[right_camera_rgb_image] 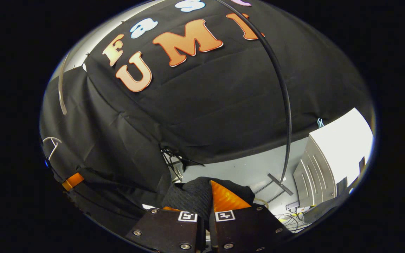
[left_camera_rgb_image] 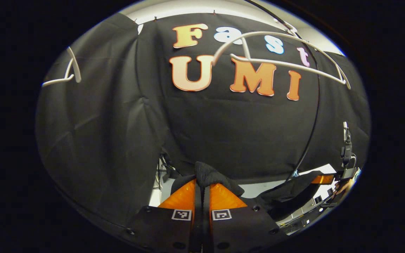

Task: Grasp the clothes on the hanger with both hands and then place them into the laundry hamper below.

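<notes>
Your left gripper [left_camera_rgb_image: 202,191] is clamped on the dark garment [left_camera_rgb_image: 211,175], with the bare white hanger [left_camera_rgb_image: 280,59] above. Your right gripper [right_camera_rgb_image: 207,196] pinches the same cloth, bunched between its fingers.

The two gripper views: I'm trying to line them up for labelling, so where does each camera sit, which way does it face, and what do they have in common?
Left gripper view: rides on the left gripper, facing the booth wall and an empty white hanger; its own fingers pinch dark clothing, and the right gripper shows far right.
Right gripper view: rides on the right gripper, tilted, facing the wall and the rack's pole; its fingers grip dark clothing.
Shared: the wall, the pole, the garment.
</notes>
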Tool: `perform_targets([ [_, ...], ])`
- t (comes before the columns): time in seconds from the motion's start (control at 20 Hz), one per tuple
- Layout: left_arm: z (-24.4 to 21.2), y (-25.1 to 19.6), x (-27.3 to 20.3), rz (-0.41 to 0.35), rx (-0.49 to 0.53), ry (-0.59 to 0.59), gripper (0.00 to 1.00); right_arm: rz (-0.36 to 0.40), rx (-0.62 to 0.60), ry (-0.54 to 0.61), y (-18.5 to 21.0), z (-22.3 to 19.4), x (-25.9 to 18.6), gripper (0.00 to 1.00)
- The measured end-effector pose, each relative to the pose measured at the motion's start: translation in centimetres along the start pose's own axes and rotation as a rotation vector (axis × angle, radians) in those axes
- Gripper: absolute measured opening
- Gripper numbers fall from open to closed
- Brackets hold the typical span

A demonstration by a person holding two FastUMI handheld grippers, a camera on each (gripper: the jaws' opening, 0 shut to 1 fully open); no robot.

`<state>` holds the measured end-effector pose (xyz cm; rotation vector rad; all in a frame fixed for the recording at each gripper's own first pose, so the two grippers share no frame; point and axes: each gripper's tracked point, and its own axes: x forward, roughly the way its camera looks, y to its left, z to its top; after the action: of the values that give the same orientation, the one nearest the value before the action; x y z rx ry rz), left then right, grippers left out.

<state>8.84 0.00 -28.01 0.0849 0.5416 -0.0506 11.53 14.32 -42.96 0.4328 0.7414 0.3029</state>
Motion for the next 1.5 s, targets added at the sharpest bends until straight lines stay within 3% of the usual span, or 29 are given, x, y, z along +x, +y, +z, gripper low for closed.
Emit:
perform_targets([
  [0.4, -7.9, -5.1, 4.7, -0.130, 0.012, 0.197, 0.07, -0.043, 0.012, 0.075, 1.0, -6.4, 2.0, 0.12],
  [0.65, -12.9, -7.0, 6.6, -0.164, -0.008, 0.309, 0.07, -0.064, 0.015, 0.132, 1.5, -10.1, 4.1, 0.12],
  [1.05, -21.8, -6.6, 10.1, -0.140, 0.028, 0.506, 0.07, -0.153, -0.039, 0.278, -1.2, -17.5, 7.5, 0.13],
  [1.25, -25.0, -6.1, 11.1, -0.127, 0.044, 0.583, 0.07, -0.201, -0.019, 0.336, -2.5, -20.1, 9.7, 0.19],
  [1.3, -25.8, -6.0, 11.3, -0.128, 0.047, 0.608, 0.08, -0.207, -0.016, 0.350, -2.4, -20.5, 10.1, 0.10],
  [1.35, -26.4, -5.8, 11.4, -0.128, 0.050, 0.631, 0.08, -0.213, -0.018, 0.363, -2.4, -20.8, 10.4, 0.10],
  [1.4, -26.8, -5.5, 11.5, -0.119, 0.055, 0.647, 0.09, -0.217, -0.023, 0.370, -2.5, -21.0, 10.7, 0.00],
  [1.45, -27.4, -5.1, 11.7, -0.110, 0.060, 0.661, 0.08, -0.227, -0.029, 0.379, -2.6, -21.3, 10.9, 0.11],
  [1.5, -27.8, -4.7, 11.7, -0.104, 0.060, 0.675, 0.13, -0.240, -0.035, 0.390, -2.8, -21.6, 11.0, 0.00],
])
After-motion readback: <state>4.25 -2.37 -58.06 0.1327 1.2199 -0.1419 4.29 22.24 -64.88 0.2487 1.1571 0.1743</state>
